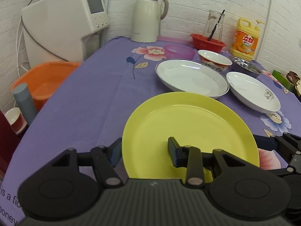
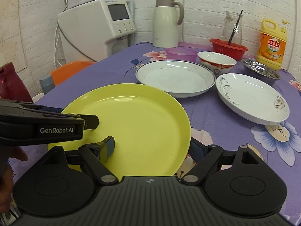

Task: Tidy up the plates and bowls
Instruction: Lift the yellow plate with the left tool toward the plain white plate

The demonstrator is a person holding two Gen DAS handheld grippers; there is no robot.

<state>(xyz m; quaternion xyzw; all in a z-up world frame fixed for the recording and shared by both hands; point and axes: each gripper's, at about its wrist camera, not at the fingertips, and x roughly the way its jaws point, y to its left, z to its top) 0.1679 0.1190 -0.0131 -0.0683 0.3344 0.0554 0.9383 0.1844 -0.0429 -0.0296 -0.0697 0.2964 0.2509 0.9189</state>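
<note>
A yellow-green plate (image 1: pixel 190 131) (image 2: pixel 131 128) lies at the near edge of the purple flowered table. My left gripper (image 1: pixel 144 150) is open, with one finger outside the plate's left rim and the other over the plate. My right gripper (image 2: pixel 152 147) is open too, with one finger over the plate and the other outside its right rim. Behind lie a large white plate (image 1: pixel 191 77) (image 2: pixel 175 77), a smaller white plate with a flower print (image 1: pixel 253 91) (image 2: pixel 252 98), a red-patterned bowl (image 1: pixel 214 59) (image 2: pixel 216 61), a purple bowl (image 1: pixel 178 51) (image 2: pixel 181 53) and a steel dish (image 1: pixel 246 65) (image 2: pixel 260 70).
A red basket (image 1: pixel 207 42) (image 2: pixel 227 48) holds a glass carafe. A yellow detergent bottle (image 1: pixel 245 38) (image 2: pixel 271 45), a white thermos jug (image 1: pixel 145 17) (image 2: pixel 166 22) and a water dispenser (image 1: pixel 62 26) (image 2: pixel 96 28) stand at the back. An orange basin (image 1: pixel 43 81) sits left of the table.
</note>
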